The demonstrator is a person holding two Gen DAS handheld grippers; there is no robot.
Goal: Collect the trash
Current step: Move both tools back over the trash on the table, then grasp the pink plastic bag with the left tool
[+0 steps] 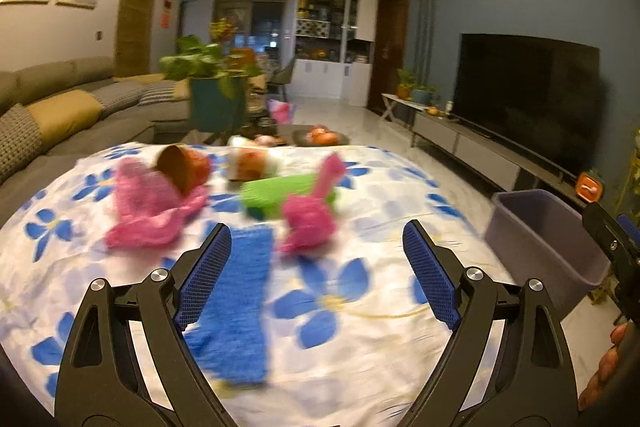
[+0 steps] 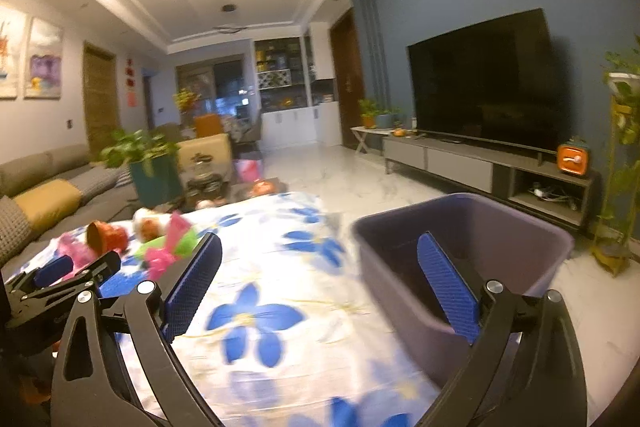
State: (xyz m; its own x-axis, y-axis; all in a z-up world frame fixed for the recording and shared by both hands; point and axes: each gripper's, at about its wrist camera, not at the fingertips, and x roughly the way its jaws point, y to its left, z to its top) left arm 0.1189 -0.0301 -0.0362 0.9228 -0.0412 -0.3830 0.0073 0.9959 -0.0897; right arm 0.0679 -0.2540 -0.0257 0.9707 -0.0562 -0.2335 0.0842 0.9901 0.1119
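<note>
Trash lies on a table with a blue-flowered cloth point(image 1: 360, 307): a pink wrapper point(image 1: 148, 203), an orange cup on its side point(image 1: 184, 167), a green pack point(image 1: 280, 191), a crumpled pink piece point(image 1: 308, 215), a blue flat piece point(image 1: 236, 307) and a white-orange wrapper point(image 1: 252, 163). My left gripper point(image 1: 316, 267) is open and empty, just short of the crumpled pink piece. My right gripper point(image 2: 320, 279) is open and empty, near the edge of the purple bin point(image 2: 472, 251). The bin point(image 1: 540, 239) stands right of the table. The trash also shows far left in the right wrist view point(image 2: 160, 247).
A grey sofa point(image 1: 60, 115) with yellow cushions lies left. A potted plant in a teal pot point(image 1: 216, 99) stands beyond the table. A TV point(image 1: 528, 95) on a low cabinet lines the right wall. A plate of fruit point(image 1: 320, 137) sits behind the table.
</note>
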